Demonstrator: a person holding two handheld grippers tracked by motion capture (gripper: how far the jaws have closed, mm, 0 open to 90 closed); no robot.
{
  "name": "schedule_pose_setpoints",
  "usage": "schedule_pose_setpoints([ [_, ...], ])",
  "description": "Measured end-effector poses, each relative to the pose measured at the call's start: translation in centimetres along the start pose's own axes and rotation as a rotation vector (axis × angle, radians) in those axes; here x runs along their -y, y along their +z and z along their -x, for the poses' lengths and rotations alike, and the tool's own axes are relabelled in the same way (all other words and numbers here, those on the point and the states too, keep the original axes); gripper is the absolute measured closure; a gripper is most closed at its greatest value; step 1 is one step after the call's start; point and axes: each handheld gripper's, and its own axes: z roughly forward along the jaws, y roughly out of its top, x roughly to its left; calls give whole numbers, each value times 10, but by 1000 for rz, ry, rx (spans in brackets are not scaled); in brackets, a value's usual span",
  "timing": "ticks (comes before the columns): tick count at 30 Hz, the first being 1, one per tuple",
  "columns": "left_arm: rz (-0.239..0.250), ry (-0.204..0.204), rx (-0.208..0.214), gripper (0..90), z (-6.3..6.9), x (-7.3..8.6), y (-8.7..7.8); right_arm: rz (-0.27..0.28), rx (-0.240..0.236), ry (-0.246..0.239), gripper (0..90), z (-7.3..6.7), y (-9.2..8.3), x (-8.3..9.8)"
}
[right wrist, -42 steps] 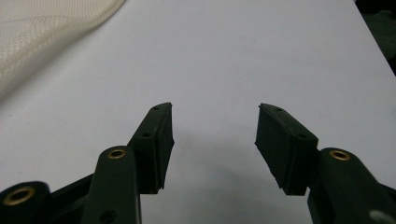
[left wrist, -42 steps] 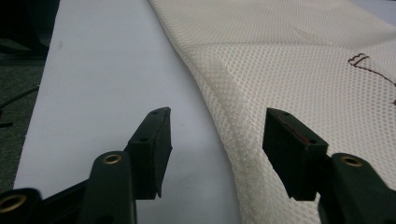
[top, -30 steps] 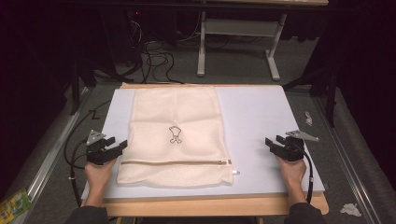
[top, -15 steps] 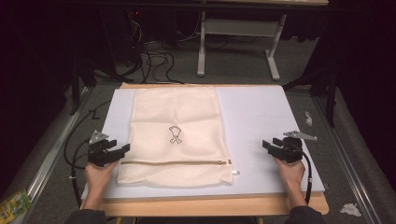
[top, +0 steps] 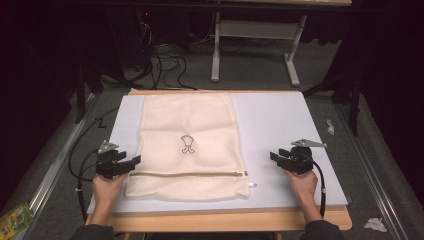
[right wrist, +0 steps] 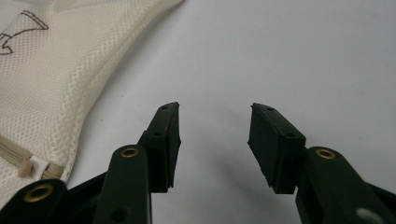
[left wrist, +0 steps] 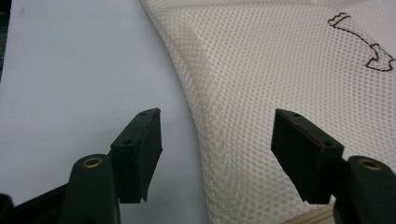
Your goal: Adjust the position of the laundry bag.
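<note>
We log a cream mesh laundry bag (top: 187, 145) flat on the desk (top: 280, 120), bearing a small dark outline logo (top: 187, 144) (no readable writing). Left gripper (left wrist: 217, 140): fingers spread, just opened further, straddling the bag's edge. Right gripper (right wrist: 214, 135): fingers apart but just narrowing, over bare desk, bag beside them.

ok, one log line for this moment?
cream mesh zip bag: flat on white table mat | left hand-held gripper: open, straddling bag's left edge | right hand-held gripper: jaws just closing, nothing between
</note>
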Motion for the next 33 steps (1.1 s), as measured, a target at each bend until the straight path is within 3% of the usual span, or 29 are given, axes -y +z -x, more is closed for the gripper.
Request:
schedule_pose_setpoints([
  [4,-1,5,5,340,2,-2,0,-5,-31,1,544,-6,4,-1],
  [13,-51,17,-22,350,8,-6,8,-34,-92,-22,537,-25,13,-8],
  [20,-60,11,-20,350,10,-7,10,-68,-137,-55,529,-41,24,-12],
  [27,-70,20,-13,350,12,-10,13,-96,-180,-51,499,-54,33,-17],
  [33,-91,12,-27,399,14,-10,19,-136,-203,-59,501,-67,43,-22],
])
